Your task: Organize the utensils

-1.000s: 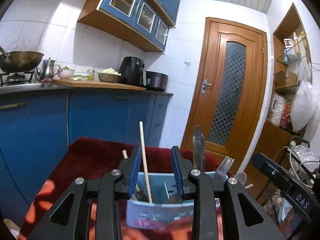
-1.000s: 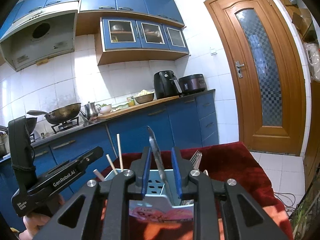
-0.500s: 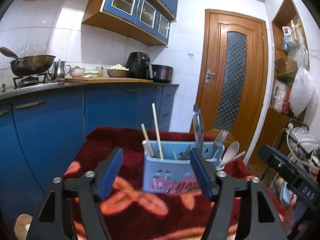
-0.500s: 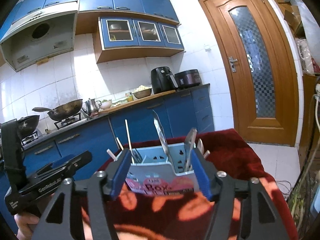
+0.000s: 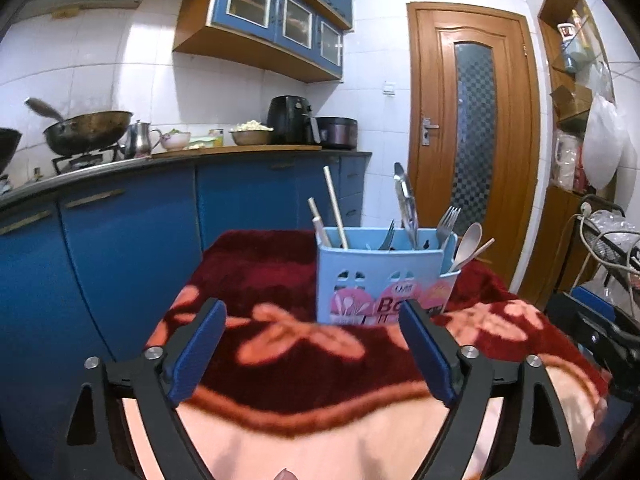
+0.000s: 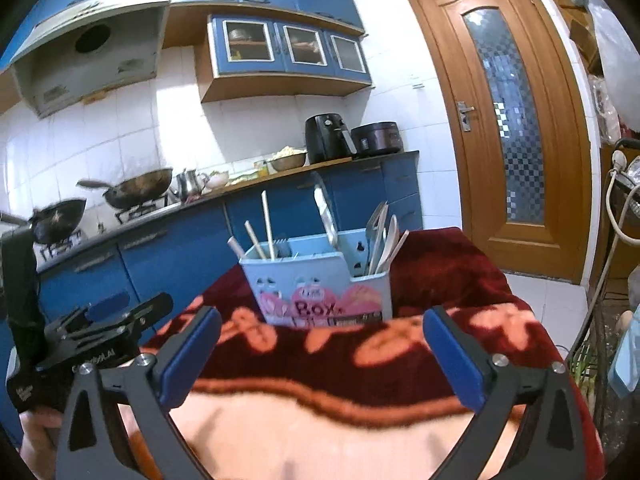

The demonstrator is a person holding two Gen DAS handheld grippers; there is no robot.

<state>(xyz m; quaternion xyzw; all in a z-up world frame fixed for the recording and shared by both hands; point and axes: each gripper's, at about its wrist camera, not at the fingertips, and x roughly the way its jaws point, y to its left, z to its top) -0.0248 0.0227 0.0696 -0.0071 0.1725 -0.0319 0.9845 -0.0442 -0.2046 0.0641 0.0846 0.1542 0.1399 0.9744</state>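
Note:
A light blue utensil holder (image 5: 380, 280) stands on a red and peach floral blanket (image 5: 280, 336). In it are wooden chopsticks (image 5: 335, 208), a metal knife (image 5: 405, 204), forks (image 5: 447, 220) and a pale spoon (image 5: 467, 244). My left gripper (image 5: 314, 354) is open and empty, well back from the holder. My right gripper (image 6: 320, 356) is open and empty too, with the holder (image 6: 320, 288) beyond its fingers. The left gripper's body shows at the lower left of the right wrist view (image 6: 100, 328).
Blue kitchen cabinets (image 5: 120, 248) run behind and left of the blanket-covered table. The counter carries a wok (image 5: 86, 130), a kettle (image 5: 138, 144), bowls and an air fryer (image 5: 290, 124). A wooden door (image 5: 472, 152) is at the back right. Shelves and cables crowd the right side.
Both grippers let go of the utensils, opened wide and pulled back from the holder. The chopstick and the knife now stand in the holder.

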